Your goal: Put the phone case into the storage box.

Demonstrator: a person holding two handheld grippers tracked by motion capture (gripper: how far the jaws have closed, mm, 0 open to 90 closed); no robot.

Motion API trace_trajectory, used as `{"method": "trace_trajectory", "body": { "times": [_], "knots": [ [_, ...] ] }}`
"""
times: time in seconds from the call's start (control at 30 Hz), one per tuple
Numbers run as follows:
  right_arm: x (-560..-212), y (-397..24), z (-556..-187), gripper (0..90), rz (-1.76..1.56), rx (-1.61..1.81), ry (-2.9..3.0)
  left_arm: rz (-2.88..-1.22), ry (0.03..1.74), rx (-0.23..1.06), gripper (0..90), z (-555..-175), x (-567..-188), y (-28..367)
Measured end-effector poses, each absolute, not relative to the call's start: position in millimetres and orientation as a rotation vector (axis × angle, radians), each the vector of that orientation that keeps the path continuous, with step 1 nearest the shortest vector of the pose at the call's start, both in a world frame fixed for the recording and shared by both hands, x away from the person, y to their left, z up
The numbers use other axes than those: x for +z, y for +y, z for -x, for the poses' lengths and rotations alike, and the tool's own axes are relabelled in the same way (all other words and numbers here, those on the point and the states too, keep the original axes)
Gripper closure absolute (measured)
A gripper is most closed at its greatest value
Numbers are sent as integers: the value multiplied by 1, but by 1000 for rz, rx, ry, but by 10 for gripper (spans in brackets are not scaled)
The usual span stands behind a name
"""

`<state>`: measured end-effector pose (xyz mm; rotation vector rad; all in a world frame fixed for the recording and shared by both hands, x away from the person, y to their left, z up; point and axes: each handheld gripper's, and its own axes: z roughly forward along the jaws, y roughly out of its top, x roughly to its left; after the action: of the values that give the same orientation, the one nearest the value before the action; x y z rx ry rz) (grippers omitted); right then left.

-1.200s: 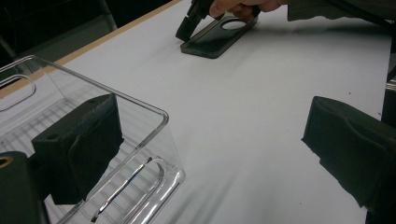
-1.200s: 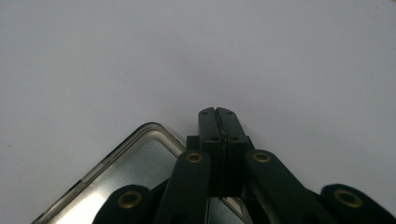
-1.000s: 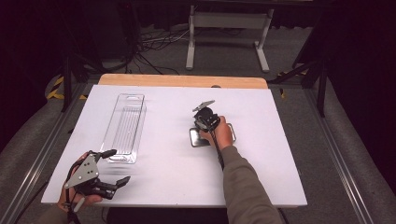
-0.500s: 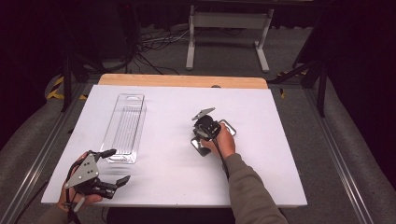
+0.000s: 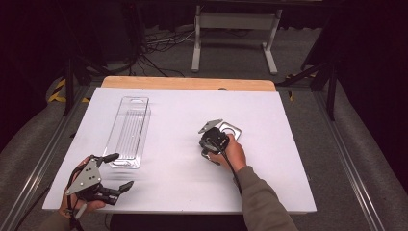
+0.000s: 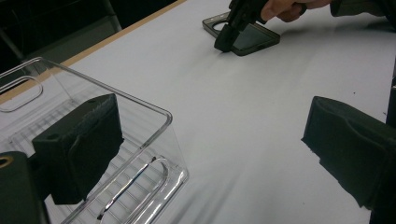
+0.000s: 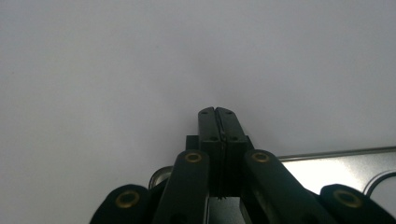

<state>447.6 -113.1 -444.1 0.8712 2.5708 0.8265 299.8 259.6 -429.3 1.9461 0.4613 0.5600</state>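
A dark flat phone with a silvery rim lies on the white table, right of centre. My right gripper is shut with nothing between its jaws. It points down, with its tip by the phone's near left edge. From the left gripper view, that tip rests against the phone. In the right gripper view the closed jaws meet over bare table, with the phone's metal rim just behind them. My left gripper stands open at the front left, holding nothing.
A clear plastic tray lies lengthwise on the left half of the table. Its near end sits just before the left gripper's jaw. A wooden strip runs along the far edge. Metal rails flank the table.
The right hand, its gripper shut, has slid toward the near side of the table, staying beside the phone. The left hand has kept still.
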Motion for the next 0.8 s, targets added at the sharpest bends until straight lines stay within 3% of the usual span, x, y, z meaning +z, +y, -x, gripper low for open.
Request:
{"method": "trace_trajectory", "body": {
  "times": [0.8],
  "knots": [
    [-442,-151,-404,900,-853,846,2634,-1958,463,567,53,-299,-428,259]
  ]
}}
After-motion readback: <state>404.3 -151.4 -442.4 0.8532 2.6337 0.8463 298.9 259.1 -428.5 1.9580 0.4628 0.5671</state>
